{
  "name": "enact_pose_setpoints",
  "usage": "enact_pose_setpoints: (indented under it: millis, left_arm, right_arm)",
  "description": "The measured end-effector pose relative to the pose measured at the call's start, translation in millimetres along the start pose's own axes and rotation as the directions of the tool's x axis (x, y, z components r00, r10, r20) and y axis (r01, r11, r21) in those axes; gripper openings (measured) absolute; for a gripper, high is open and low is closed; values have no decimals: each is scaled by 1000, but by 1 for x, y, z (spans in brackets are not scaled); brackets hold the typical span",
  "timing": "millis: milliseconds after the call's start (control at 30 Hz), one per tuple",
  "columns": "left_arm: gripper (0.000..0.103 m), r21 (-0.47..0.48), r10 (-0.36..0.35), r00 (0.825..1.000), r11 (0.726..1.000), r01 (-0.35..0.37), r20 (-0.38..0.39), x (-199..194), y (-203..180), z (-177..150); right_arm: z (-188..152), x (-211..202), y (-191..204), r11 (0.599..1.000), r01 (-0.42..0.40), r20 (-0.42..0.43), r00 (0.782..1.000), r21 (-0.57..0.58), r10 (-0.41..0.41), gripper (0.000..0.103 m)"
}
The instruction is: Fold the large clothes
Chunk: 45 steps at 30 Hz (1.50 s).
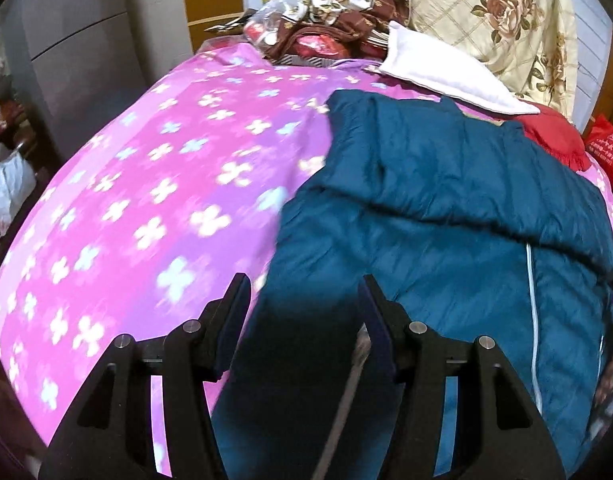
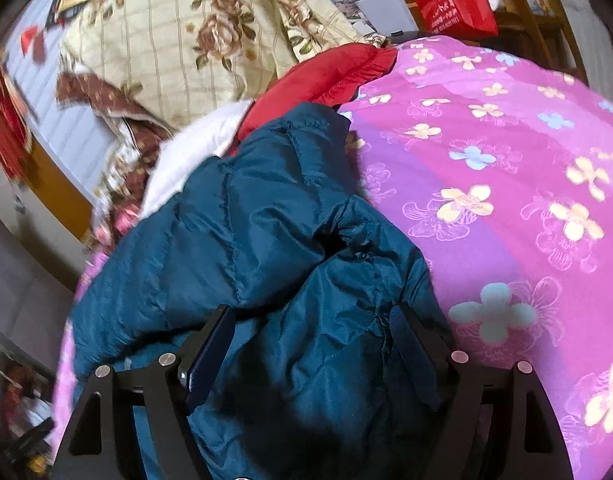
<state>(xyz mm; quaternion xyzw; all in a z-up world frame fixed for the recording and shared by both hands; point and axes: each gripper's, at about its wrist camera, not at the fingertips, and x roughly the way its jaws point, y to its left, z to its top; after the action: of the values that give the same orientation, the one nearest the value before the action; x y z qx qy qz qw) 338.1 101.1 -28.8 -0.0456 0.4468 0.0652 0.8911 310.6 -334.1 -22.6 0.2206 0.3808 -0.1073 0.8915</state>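
Observation:
A large teal padded jacket (image 1: 446, 208) lies on a bed with a pink flowered cover (image 1: 146, 184). One part is folded across its upper body, and a pale zipper line runs down its right side. My left gripper (image 1: 304, 296) is open, its fingers astride the jacket's near left edge. In the right wrist view the jacket (image 2: 266, 232) lies bunched and creased. My right gripper (image 2: 312, 320) is open with its fingers on either side of a fold of the jacket. I cannot tell if either gripper touches the cloth.
A white pillow (image 1: 446, 72), a red cushion (image 1: 554, 136) and a cream rose-print quilt (image 1: 498, 16) are heaped at the bed's head. A red bag (image 2: 454, 4) hangs beyond the bed. Grey cabinets (image 1: 74, 40) and clutter stand to the left. The pink cover (image 2: 506, 160) spreads to the right.

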Motion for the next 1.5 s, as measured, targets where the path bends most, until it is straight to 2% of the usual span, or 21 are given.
enact_pose_setpoints:
  millis: [67, 100, 200, 333, 433, 533, 633, 733, 867, 1033, 1267, 1400, 1500]
  left_arm:
    - [56, 4, 4, 1000, 1000, -4, 7, -9, 9, -11]
    - [56, 8, 5, 1000, 1000, -5, 13, -13, 13, -16]
    - [56, 25, 36, 998, 999, -37, 46, -25, 26, -32]
    - [56, 49, 87, 993, 995, -91, 85, -37, 38, -55]
    - [56, 56, 81, 993, 995, -86, 92, -46, 43, -74]
    - [56, 44, 70, 995, 996, -73, 68, -46, 46, -86]
    - [56, 18, 67, 997, 998, -68, 27, -43, 48, -94]
    - [56, -9, 68, 998, 998, -68, 17, -47, 52, -98]
    - [56, -15, 78, 997, 997, -78, 17, -51, 57, -97]
    - [56, -57, 58, 998, 997, -58, -6, -45, 68, -93]
    - [56, -38, -27, 998, 999, 25, -62, -28, 70, -95]
    - [56, -67, -126, 988, 991, 120, -92, -18, 71, -101]
    - [56, -94, -191, 976, 979, 181, -104, -16, 72, -104]
  right_arm:
    - [0, -5, 15, 991, 83, -70, 993, -101, -90, 77]
    - [-2, -13, 20, 989, 82, -74, 993, -127, -92, 77]
    - [-16, -67, 32, 984, 18, -39, 999, -177, -26, 77]
    - [-47, -123, 31, 974, 1, -14, 1000, -226, -4, 77]
    - [-81, -153, 28, 944, 85, 33, 996, -320, -78, 77]
    - [-110, -170, 17, 911, 180, 96, 983, -370, -155, 77]
    - [-120, -175, -2, 933, 175, 108, 983, -315, -147, 77]
    - [-119, -166, -24, 951, 179, 69, 984, -253, -167, 77]
    - [-113, -159, -49, 960, 209, 28, 978, -188, -207, 77]
    - [-108, -162, -64, 964, 221, 27, 975, -146, -220, 77]
    - [-108, -152, -78, 972, 219, -27, 975, -86, -222, 77]
    - [-108, -150, -82, 988, 146, -42, 988, -44, -147, 77]
    - [-111, -150, -78, 998, 60, -60, 996, -35, -62, 77]
